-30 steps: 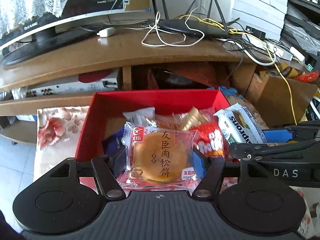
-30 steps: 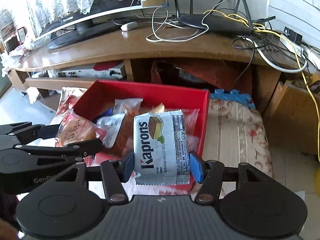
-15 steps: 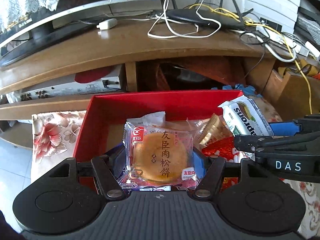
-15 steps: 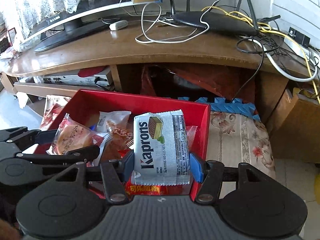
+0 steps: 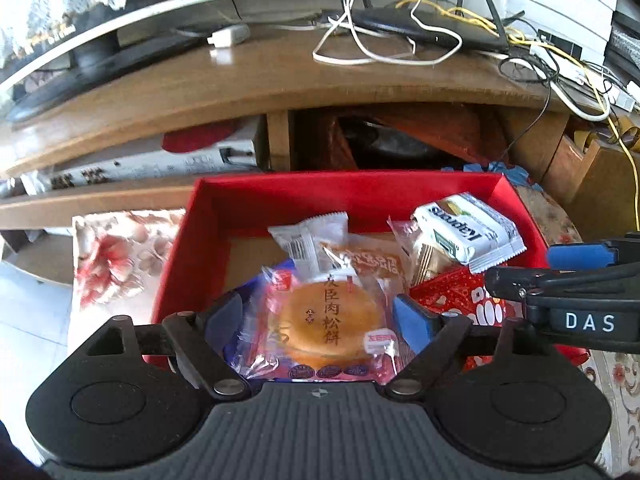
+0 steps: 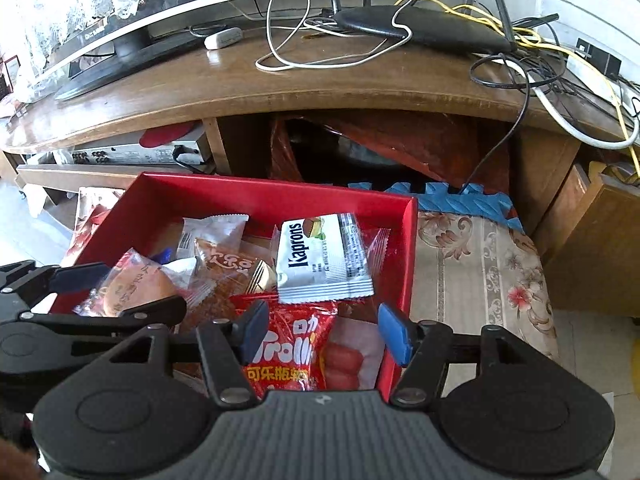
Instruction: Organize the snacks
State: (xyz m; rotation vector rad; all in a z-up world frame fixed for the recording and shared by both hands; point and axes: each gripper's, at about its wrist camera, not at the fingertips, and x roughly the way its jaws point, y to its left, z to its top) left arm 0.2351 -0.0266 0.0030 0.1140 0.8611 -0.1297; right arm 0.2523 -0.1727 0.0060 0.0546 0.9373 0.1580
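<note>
While both tongs hang over the near end of the red box (image 6: 408, 256), their jaws have just been opening and neither grips anything. Between the parted pads of the left tongs (image 5: 318, 320) lies the round meat-floss cake (image 5: 330, 322) in its clear wrapper, released and resting on the other packets, a gap showing on each side. Under the right tongs (image 6: 320, 330) sits the red Trolli bag (image 6: 292, 344), with the white Kaprons wafer (image 6: 324, 258) just beyond the fingertips, free of the pads and lying on the heap, its long axis running away from the jaws toward the far wall. In my judgement both drops are done, so the next move turns on lifting straight back without dragging a wrapper; the cake lies closest to the left tongs, the wafer to the right. Farther in, the box also holds a brown pastry packet (image 6: 230, 270) and a small white sachet (image 6: 212, 230), while its far left floor is bare. Beyond the box stands a wooden desk (image 6: 320, 88) carrying a router (image 6: 420, 26) and loose cables.
</note>
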